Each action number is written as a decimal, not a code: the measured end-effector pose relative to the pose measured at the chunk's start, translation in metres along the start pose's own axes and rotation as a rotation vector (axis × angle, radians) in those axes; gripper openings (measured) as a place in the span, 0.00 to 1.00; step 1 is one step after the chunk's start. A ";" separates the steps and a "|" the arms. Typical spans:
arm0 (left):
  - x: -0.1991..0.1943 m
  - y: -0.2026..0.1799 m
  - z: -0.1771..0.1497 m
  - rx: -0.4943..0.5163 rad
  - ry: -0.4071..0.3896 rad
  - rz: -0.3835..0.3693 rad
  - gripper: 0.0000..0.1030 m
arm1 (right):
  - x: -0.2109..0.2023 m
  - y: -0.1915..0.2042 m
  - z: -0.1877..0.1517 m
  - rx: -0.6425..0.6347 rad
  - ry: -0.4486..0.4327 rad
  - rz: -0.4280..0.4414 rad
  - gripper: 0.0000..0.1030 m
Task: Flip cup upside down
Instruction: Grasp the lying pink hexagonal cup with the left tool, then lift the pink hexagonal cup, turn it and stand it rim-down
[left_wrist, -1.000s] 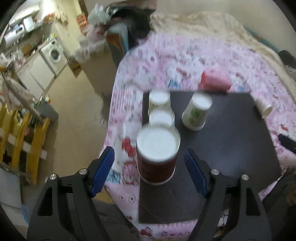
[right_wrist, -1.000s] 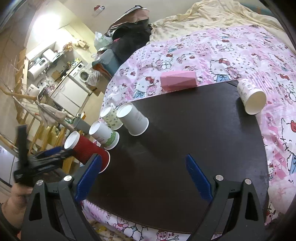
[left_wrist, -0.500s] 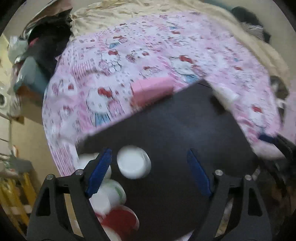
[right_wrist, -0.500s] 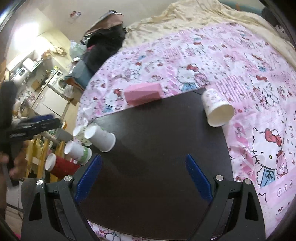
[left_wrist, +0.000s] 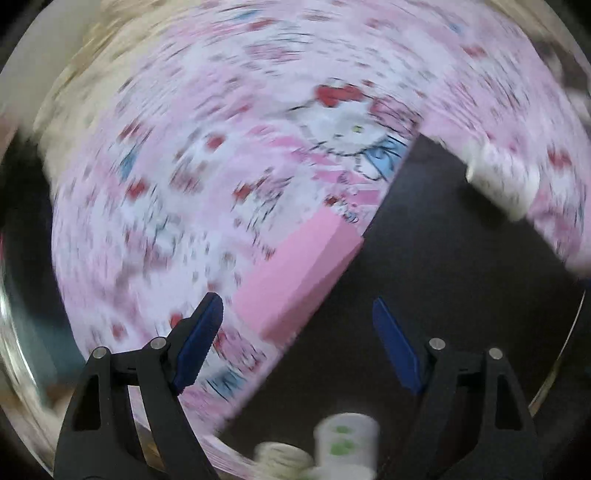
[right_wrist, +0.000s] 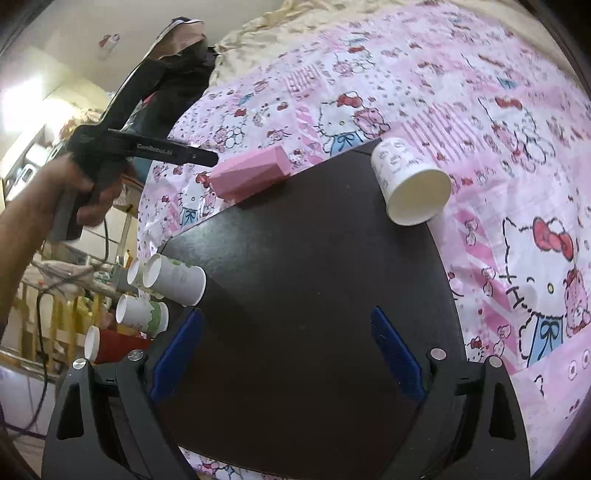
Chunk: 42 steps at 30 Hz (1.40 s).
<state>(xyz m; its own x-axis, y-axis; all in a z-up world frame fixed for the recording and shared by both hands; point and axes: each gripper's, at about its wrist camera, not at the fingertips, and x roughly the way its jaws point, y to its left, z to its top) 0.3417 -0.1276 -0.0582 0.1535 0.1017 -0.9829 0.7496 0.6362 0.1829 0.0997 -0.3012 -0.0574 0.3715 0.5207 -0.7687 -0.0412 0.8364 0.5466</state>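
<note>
A white paper cup (right_wrist: 410, 181) lies on its side at the far right corner of the dark board (right_wrist: 314, 295), mouth toward me; it shows blurred in the left wrist view (left_wrist: 502, 181). Several cups stand upside down along the board's left edge: white ones (right_wrist: 177, 275) (right_wrist: 142, 315) and a red one (right_wrist: 110, 343). My right gripper (right_wrist: 286, 350) is open and empty above the board's near half. My left gripper (left_wrist: 297, 339) is open and empty, held high over the board's far left edge; it shows in the right wrist view (right_wrist: 199, 157).
A pink block (right_wrist: 251, 171) lies at the board's far edge, also in the left wrist view (left_wrist: 295, 277). The board rests on a pink cartoon-print bedspread (right_wrist: 498, 147). Dark bags (right_wrist: 177, 85) and room clutter lie to the left.
My left gripper has swung away from the upside-down cups toward the pink block and far side. My right gripper has moved closer to the lying cup.
</note>
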 end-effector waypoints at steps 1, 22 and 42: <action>0.006 -0.004 0.007 0.055 0.022 -0.012 0.78 | 0.000 -0.002 0.001 0.009 0.002 0.007 0.91; 0.105 -0.047 0.032 0.435 0.222 0.112 0.57 | 0.016 -0.016 0.010 0.113 0.066 0.053 0.91; -0.116 -0.030 -0.095 -0.387 -0.284 -0.022 0.54 | 0.010 0.002 -0.002 0.030 0.022 -0.022 0.91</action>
<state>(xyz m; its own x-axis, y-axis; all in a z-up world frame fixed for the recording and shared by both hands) 0.2408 -0.0860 0.0480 0.3507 -0.0941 -0.9318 0.4678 0.8795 0.0872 0.1010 -0.2943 -0.0647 0.3519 0.5057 -0.7877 -0.0048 0.8425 0.5387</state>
